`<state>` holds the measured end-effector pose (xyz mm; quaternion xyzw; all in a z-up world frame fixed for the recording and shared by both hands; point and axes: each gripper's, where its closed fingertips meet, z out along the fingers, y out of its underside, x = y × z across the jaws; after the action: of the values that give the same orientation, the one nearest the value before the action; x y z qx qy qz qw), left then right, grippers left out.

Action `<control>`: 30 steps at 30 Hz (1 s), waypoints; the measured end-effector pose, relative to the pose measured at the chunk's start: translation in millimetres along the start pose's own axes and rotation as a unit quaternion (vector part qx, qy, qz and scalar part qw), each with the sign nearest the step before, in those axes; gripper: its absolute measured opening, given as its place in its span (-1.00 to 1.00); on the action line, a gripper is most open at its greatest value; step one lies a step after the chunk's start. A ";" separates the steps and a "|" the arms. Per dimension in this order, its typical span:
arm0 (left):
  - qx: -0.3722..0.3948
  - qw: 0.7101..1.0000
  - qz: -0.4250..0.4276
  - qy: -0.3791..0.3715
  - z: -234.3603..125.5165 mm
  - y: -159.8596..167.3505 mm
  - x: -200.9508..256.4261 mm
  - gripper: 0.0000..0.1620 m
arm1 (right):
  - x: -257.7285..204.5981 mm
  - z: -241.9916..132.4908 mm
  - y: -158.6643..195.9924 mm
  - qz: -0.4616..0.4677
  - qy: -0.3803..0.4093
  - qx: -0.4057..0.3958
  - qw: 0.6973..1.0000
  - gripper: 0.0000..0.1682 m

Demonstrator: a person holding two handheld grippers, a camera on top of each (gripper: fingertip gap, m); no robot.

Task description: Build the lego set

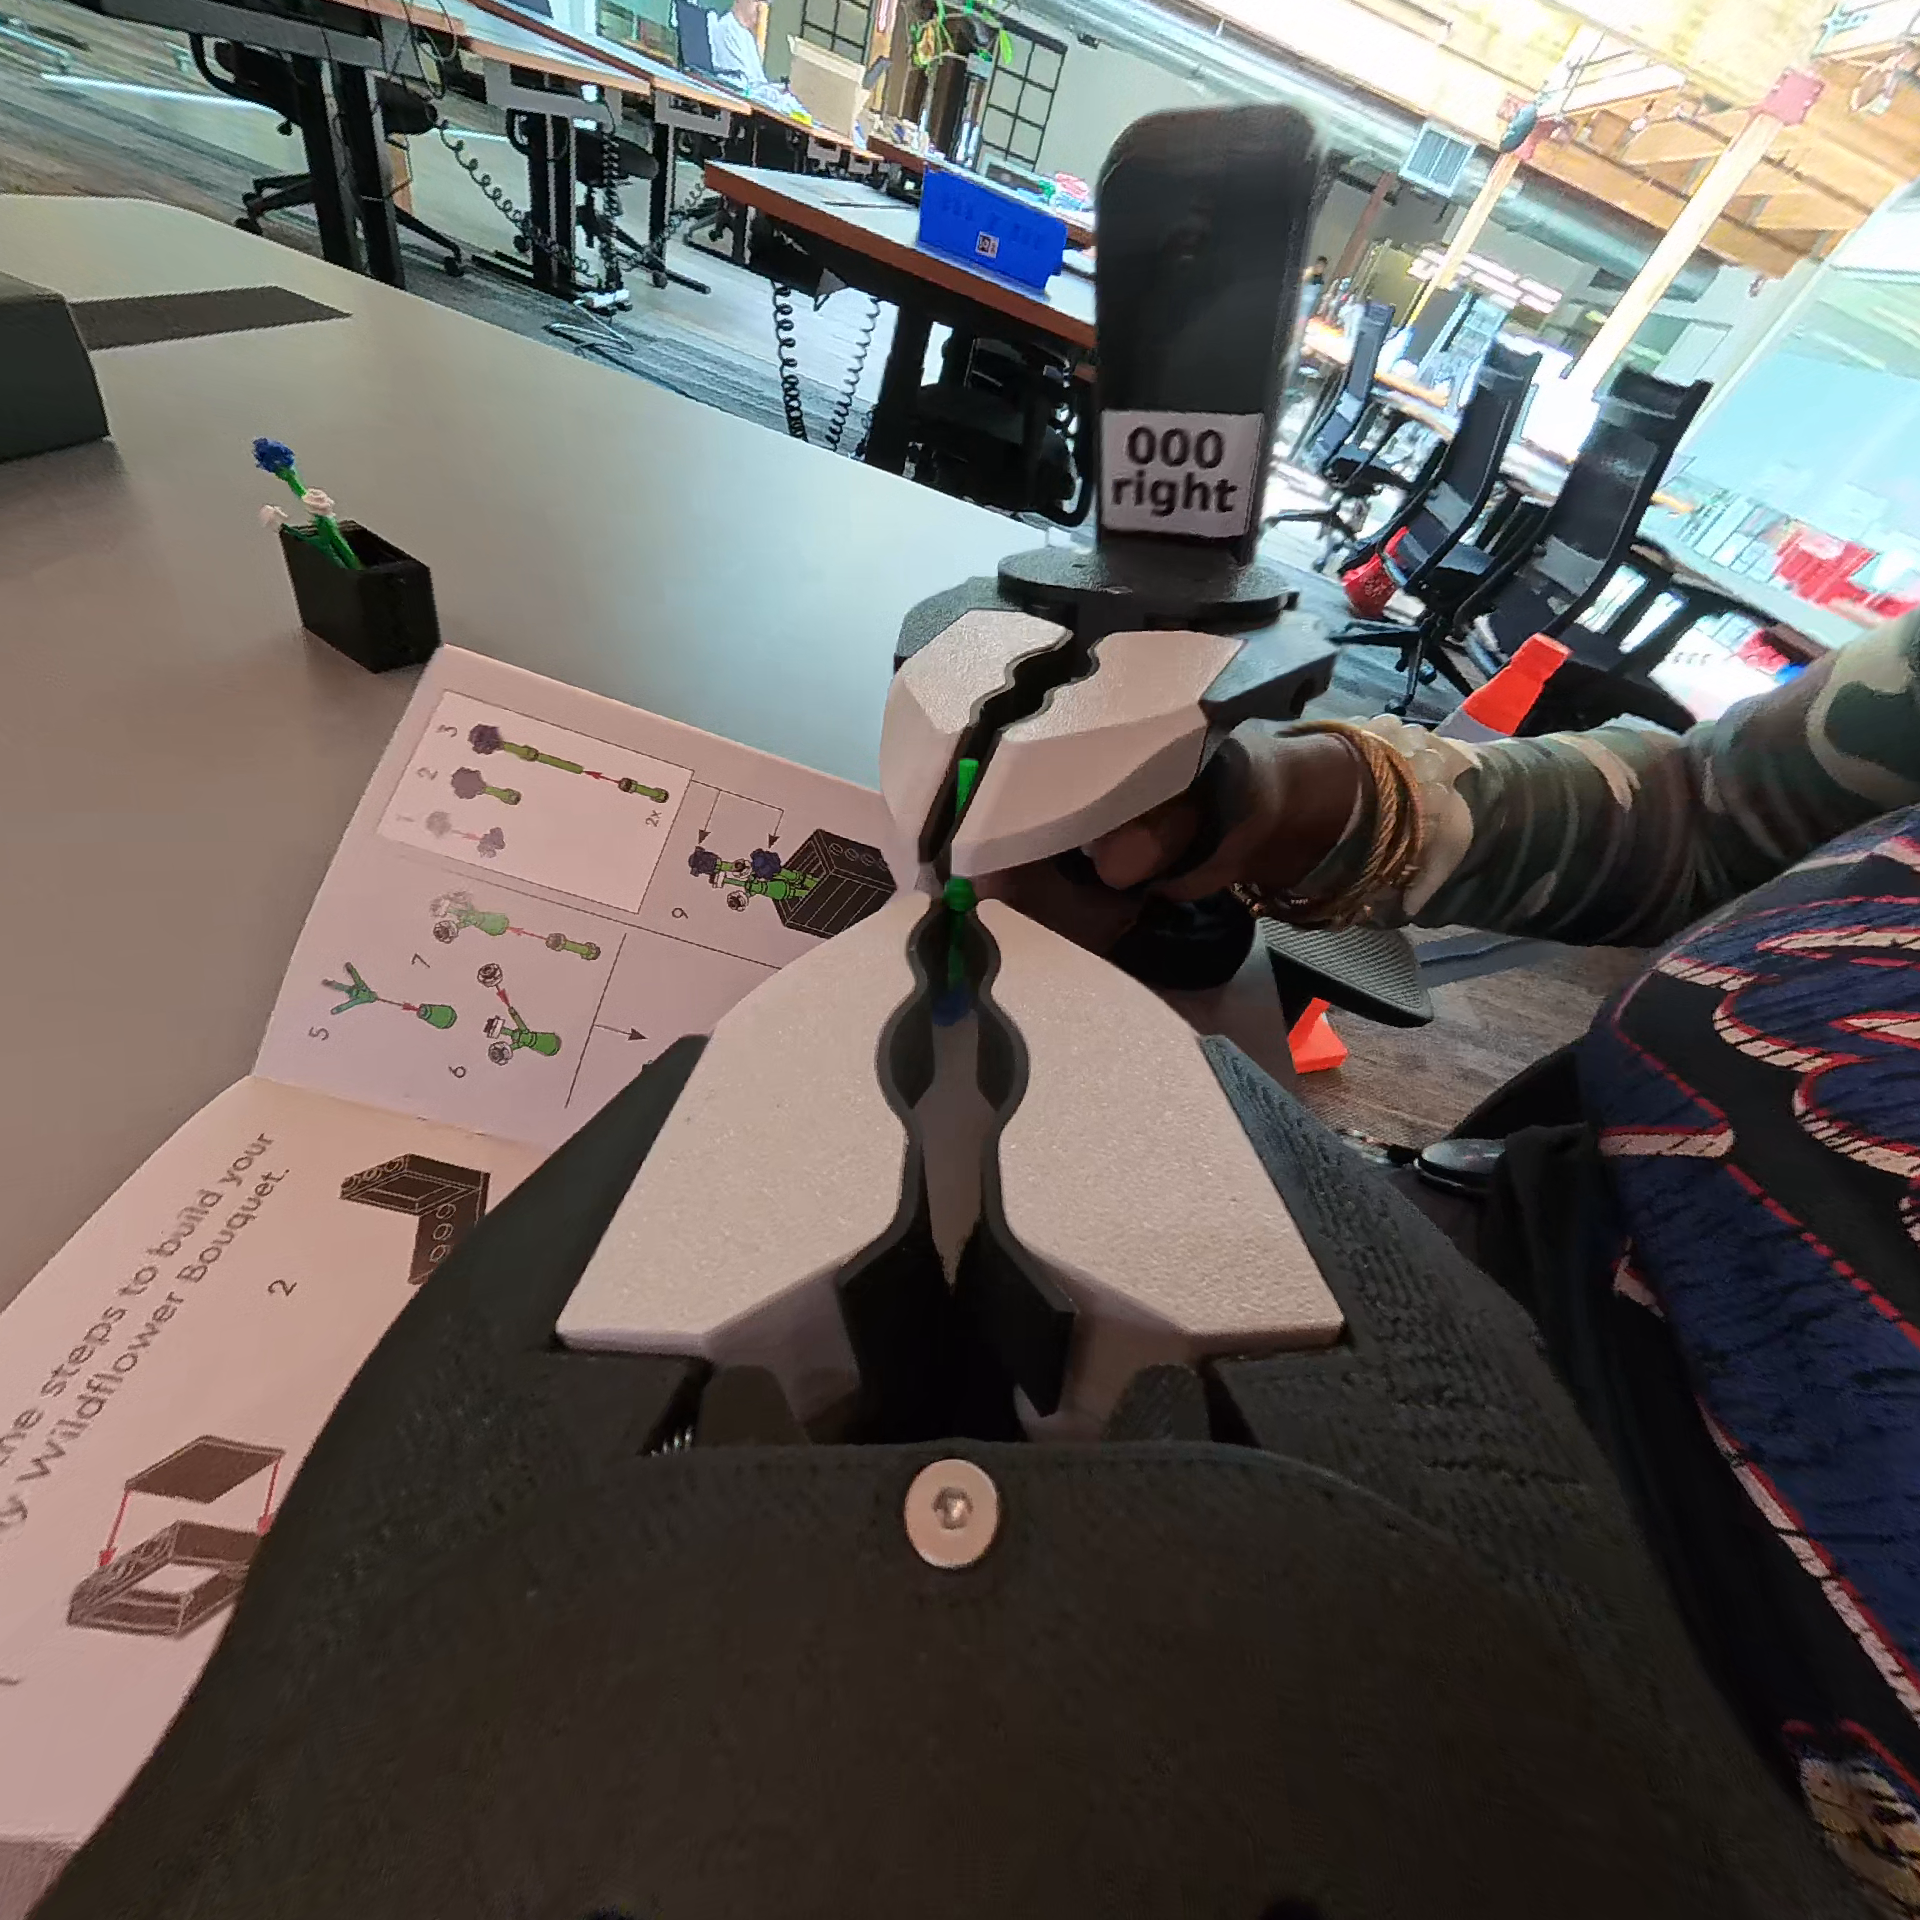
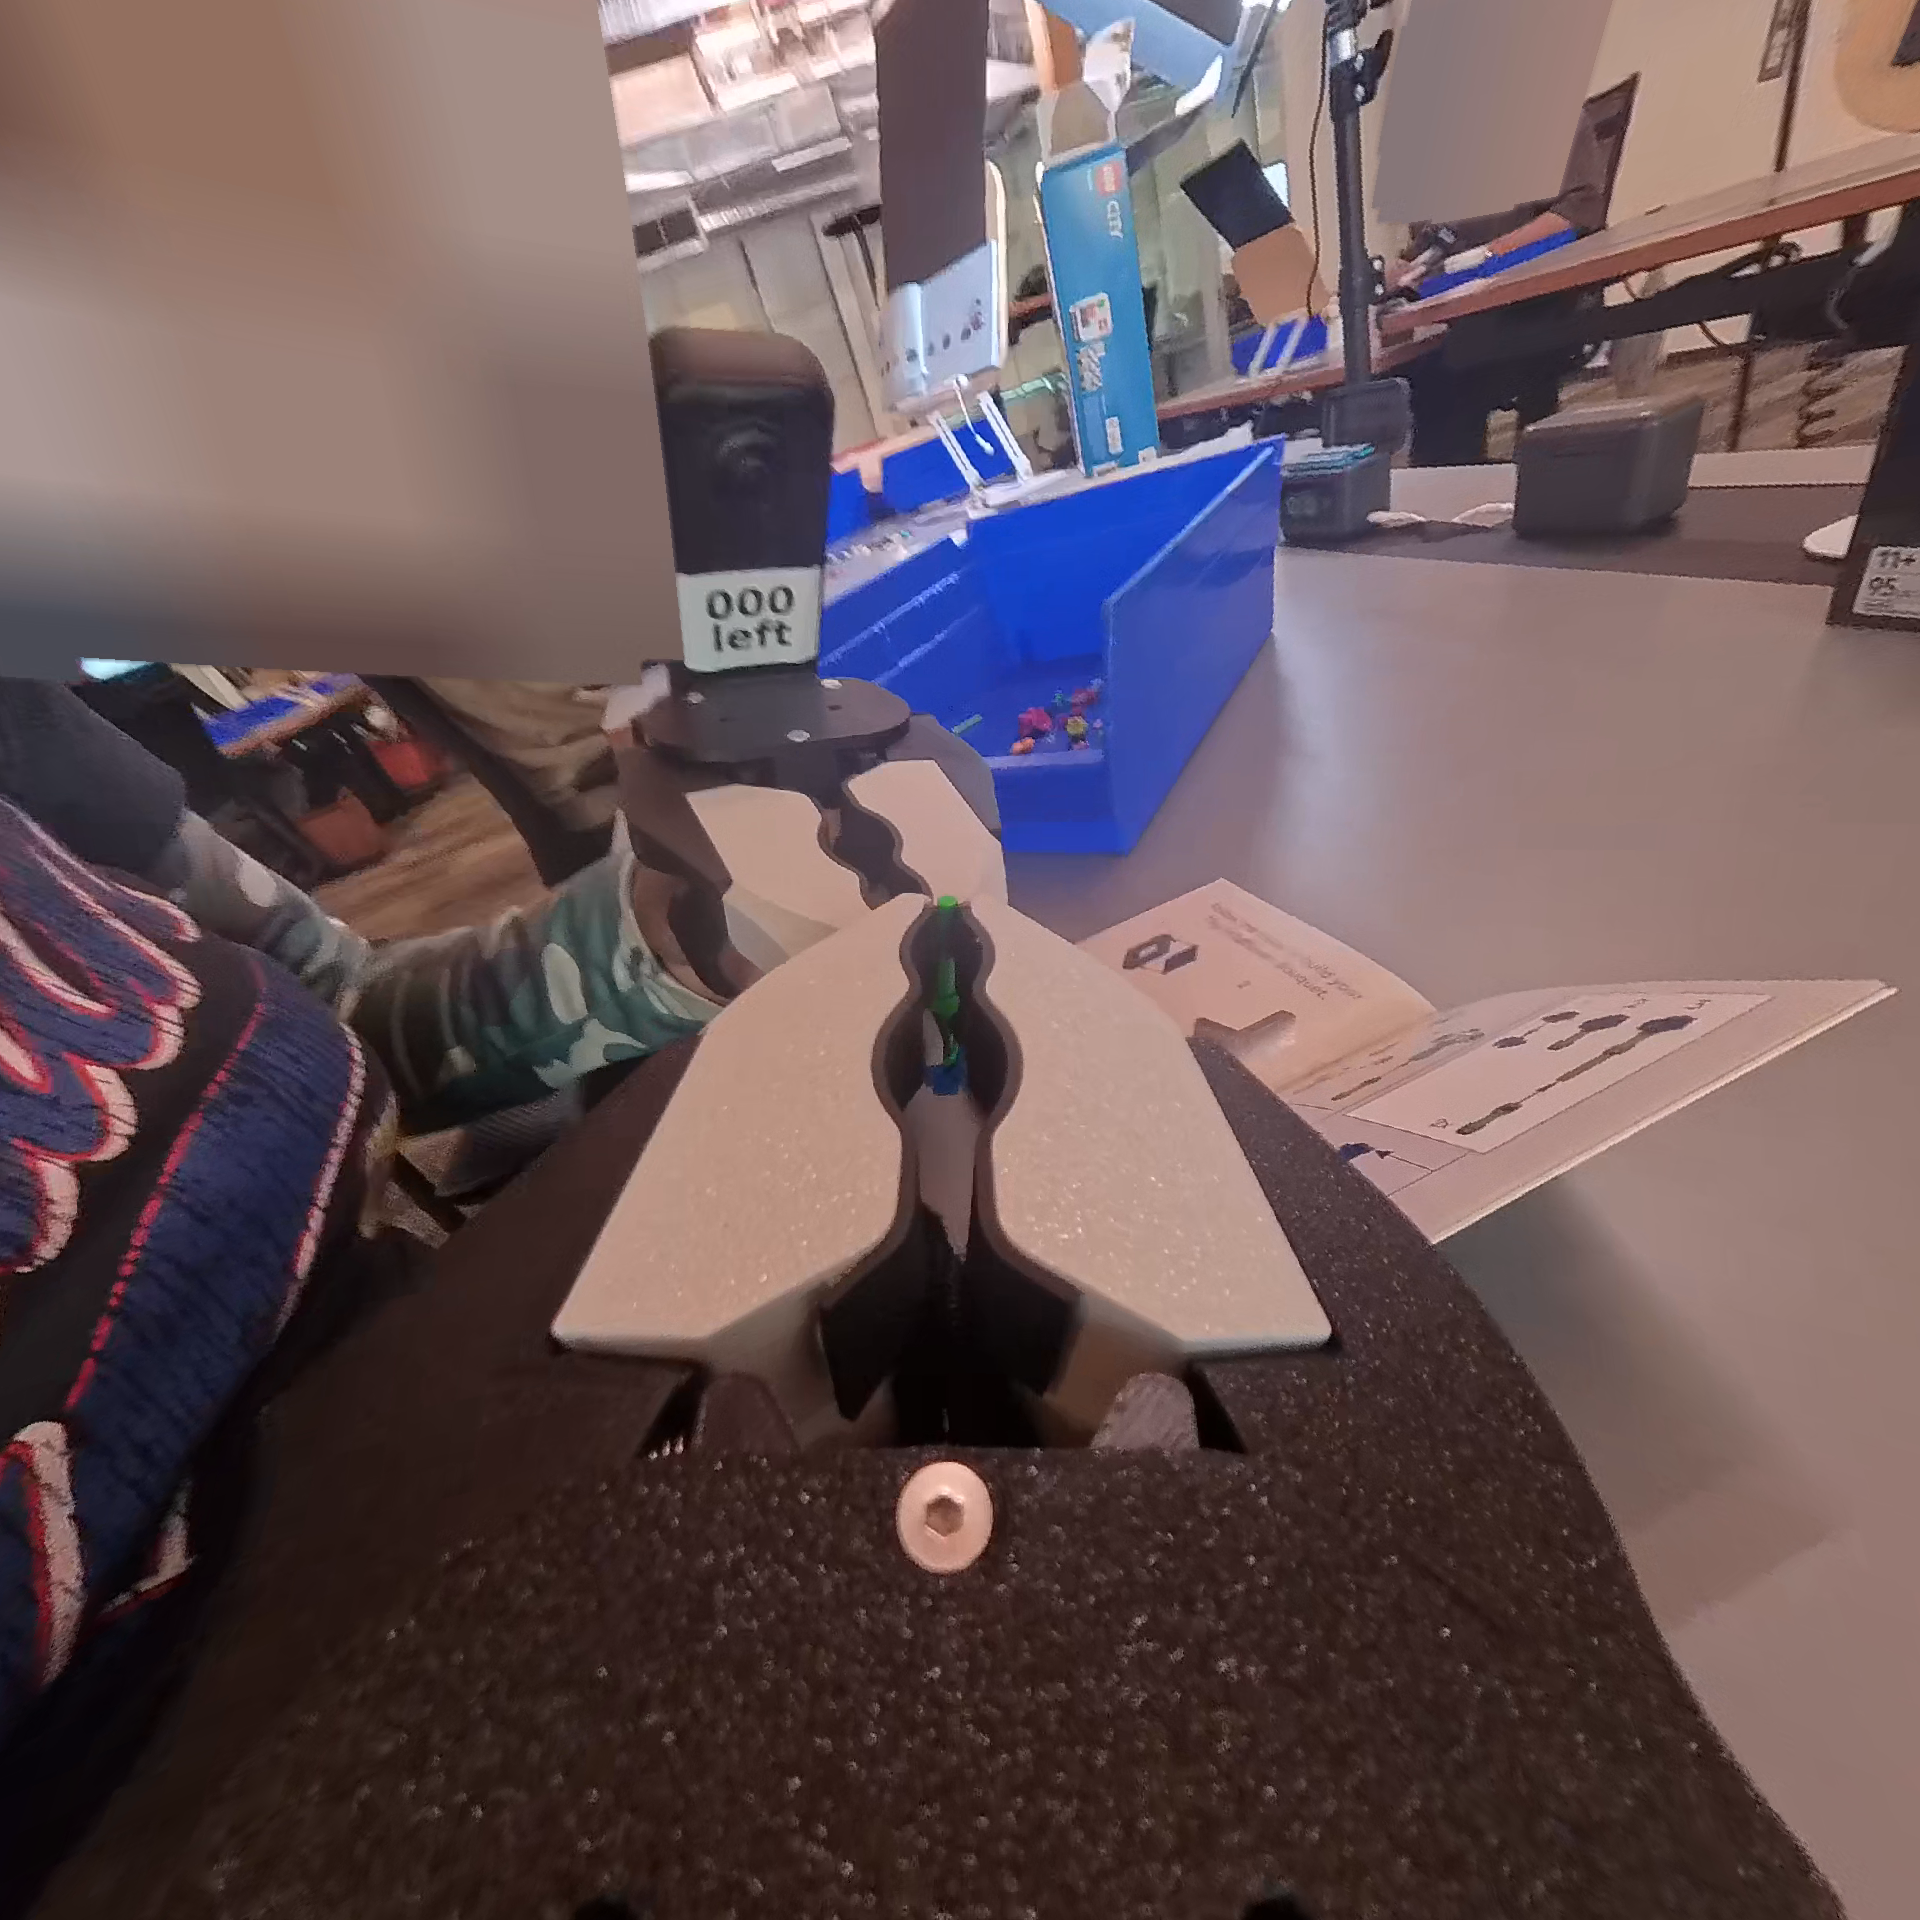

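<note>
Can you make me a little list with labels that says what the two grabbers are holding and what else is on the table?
left gripper: shut on a green stem with a blue flower
right gripper: shut on a green stem piece
grippers together: tip to tip above the table edge, the green pieces meeting
instruction booklet: open flat on the grey table
black box: holds finished flowers, blue and white, leaning
blue bin: loose coloured bricks inside

matt grey table (image 1: 623,540), glossy paper booklet (image 1: 499,831)
</note>
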<state>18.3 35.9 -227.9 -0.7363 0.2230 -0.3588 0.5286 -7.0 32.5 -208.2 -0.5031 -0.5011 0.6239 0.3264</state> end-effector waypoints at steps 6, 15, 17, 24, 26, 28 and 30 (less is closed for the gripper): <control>0.044 0.998 -0.033 0.018 -5.7 -12.2 -0.9 -0.98 | 2.3 -12.0 -20.0 0.016 -0.004 0.063 0.998 -0.69; 0.029 0.999 -0.015 0.022 -2.9 -8.9 3.8 -0.98 | -3.7 -4.0 -9.5 -0.009 -0.010 0.035 0.999 -0.97; 0.029 0.999 -0.012 0.019 -3.1 -8.2 3.6 -0.98 | -4.1 -3.2 -8.1 -0.015 -0.007 0.030 0.999 -0.96; 0.026 0.999 -0.013 0.014 -3.2 -6.2 2.3 -0.99 | -3.9 -1.2 -3.8 -0.022 -0.002 0.017 1.000 -0.96; 0.024 0.999 -0.015 0.016 -3.1 -5.3 2.6 -0.99 | -4.3 -0.7 -2.4 -0.027 0.000 0.013 1.000 -0.95; 0.022 1.000 -0.014 0.016 -2.8 -4.7 2.9 -0.99 | -4.9 0.1 -1.0 -0.027 -0.003 0.008 1.000 -0.96; 0.019 1.000 -0.012 0.017 -2.4 -4.0 3.3 -0.99 | -5.3 1.7 1.1 -0.030 -0.002 0.001 1.000 -0.96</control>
<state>18.4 33.4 -222.7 -0.7225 0.2159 -0.3821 0.5342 -7.0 26.9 -207.6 -0.4860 -0.5164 0.6153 0.3444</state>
